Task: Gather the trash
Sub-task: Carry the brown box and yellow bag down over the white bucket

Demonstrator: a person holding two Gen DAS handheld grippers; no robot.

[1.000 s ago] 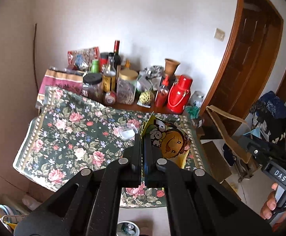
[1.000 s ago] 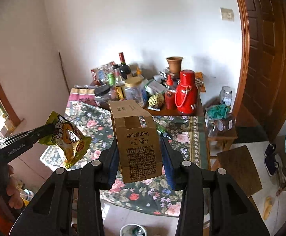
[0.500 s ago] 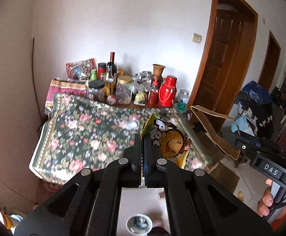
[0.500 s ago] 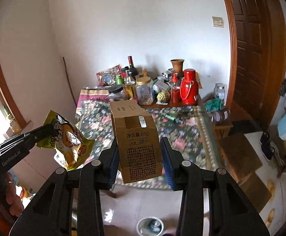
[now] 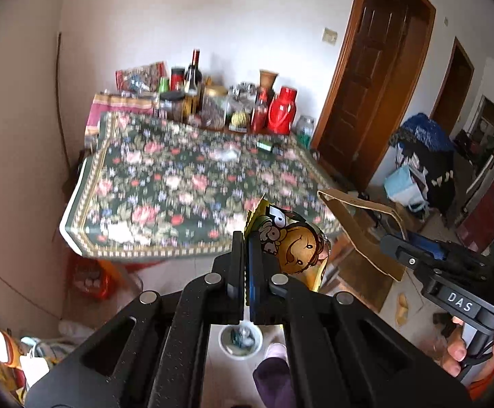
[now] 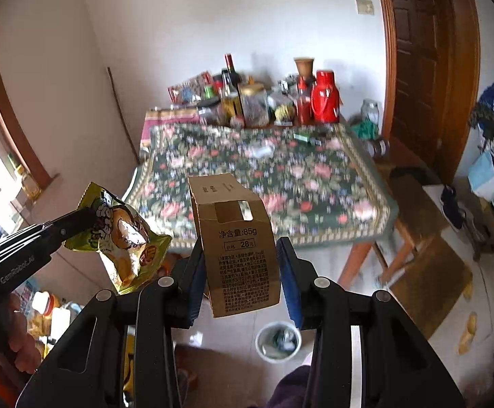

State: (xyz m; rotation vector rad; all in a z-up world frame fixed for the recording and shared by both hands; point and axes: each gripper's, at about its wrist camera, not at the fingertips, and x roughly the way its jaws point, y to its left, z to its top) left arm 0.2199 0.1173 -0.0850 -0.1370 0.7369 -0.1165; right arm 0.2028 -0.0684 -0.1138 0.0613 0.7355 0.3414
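Light, crinkly snack bag (image 5: 294, 244) pinched at its flat edge by shut left claw (image 5: 246, 265) at frame centre; stiff, likely empty cardboard box (image 6: 238, 248) clamped across its sides in right claw (image 6: 243, 272), both above white trash bin (image 6: 278, 340) at lower centre.

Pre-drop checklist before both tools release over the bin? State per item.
1. Left tool clamped on snack bag: ok, pinched at the bag's edge.
2. Right tool holding cardboard box: ok, box upright between the pads.
3. Trash bin in sight: ok, on the floor below, in both views.
4. Bin has room: cannot tell, some trash already inside.
5. Items directly above the bin: cannot tell from these angles.
6. Drop path clear: not ok, a foot sits right beside the bin.
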